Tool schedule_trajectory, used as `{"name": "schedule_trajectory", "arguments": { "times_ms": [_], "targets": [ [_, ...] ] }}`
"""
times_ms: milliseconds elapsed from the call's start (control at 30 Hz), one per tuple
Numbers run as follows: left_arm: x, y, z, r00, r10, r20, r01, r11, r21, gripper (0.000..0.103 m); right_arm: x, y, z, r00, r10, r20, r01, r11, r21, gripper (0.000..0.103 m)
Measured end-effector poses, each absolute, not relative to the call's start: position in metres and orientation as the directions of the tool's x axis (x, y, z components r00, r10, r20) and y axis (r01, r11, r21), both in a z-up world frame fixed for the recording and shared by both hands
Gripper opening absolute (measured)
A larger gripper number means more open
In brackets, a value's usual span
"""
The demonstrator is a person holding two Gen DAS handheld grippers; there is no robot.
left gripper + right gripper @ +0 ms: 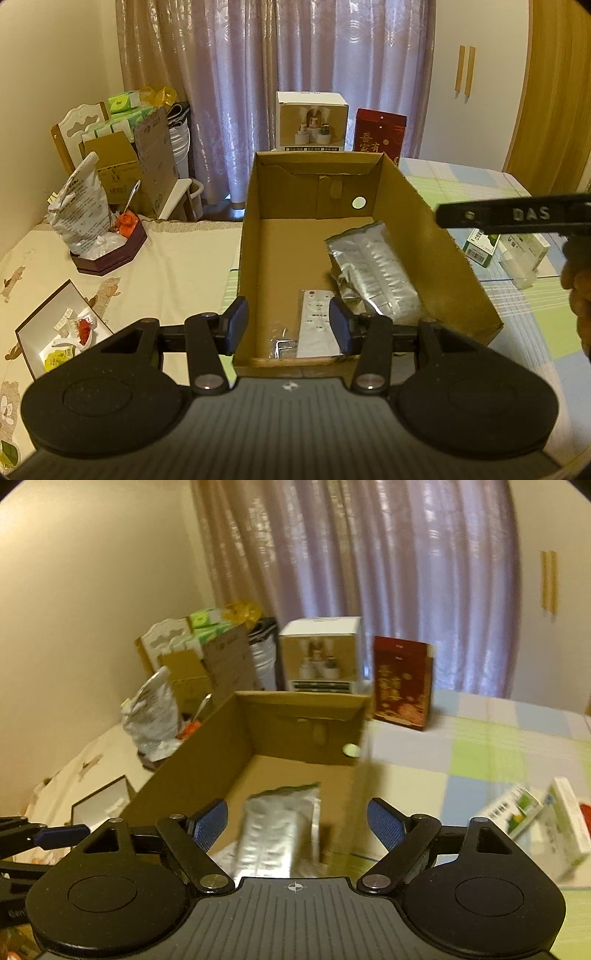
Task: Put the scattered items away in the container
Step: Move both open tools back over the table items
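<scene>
On the bed, set across the seam between a cream bedspread (177, 258) and a checked green-and-blue sheet (461, 184), stands the open brown cardboard box (424, 206) that serves as the container. Its top is fully open and it sits centrally, within reach of both grippers; that placement appears deliberate, so items can be dropped in from either side.

Contents so far: a crinkled silver foil pouch (373, 266) lying flat against the right wall, a flat white remote control (316, 321) at the near end, and a small clear packet with a metal key-shaped piece (281, 345) just left of the remote.

The left gripper (288, 325) sits at the near rim of the box, jaws spread and empty, straddling the near-left corner area. It does not appear to touch the contents. The right gripper (297, 827) is likewise spread wide and holds nothing; it hovers over the near right side of the box above the pouch. That view is blurred, so fine contact cannot be confirmed.

Outstanding items lie on the checked sheet to the right of the box: a green-and-white carton (517, 812), a white carton (565, 823) touching it, and a red object at the frame edge, not identifiable. In my judgement these are the next to collect, and the right gripper is nearest them.

Boxes at the far end, a maroon tray (110, 254) and a shallow white-lined lid (48, 325) on the left may not belong to the task.
</scene>
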State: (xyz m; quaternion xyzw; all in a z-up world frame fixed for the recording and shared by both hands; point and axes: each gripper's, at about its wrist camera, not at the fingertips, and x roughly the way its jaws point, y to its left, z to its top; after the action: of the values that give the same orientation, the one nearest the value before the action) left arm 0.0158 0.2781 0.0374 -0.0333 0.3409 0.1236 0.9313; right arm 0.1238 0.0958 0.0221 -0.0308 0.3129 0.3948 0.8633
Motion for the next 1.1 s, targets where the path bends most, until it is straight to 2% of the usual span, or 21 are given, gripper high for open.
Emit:
{"name": "schedule_trajectory", "arguments": {
  "times_ms": [433,967,1100],
  "targets": [
    [0.044,0.218,0.06,0.775,0.131,-0.618,-0.135,0.99,0.04,0.043,0.144,-0.022,-0.012,0.56,0.511,-0.653,-0.533,0.825,0.188,0.088],
    [0.107,0.094,0.042,0.761,-0.049,-0.647,0.095,0.995,0.036,0.045,0.177,-0.132,-0.018,0.622,0.417,-0.663,-0.389,0.899,0.201,0.088],
    [0.112,0.079,0.034,0.742,-0.071,-0.667,0.119,0.993,0.027,0.048,0.175,-0.147,-0.019,0.621,0.41,-0.668,-0.372,0.904,0.209,0.088]
  ]
}}
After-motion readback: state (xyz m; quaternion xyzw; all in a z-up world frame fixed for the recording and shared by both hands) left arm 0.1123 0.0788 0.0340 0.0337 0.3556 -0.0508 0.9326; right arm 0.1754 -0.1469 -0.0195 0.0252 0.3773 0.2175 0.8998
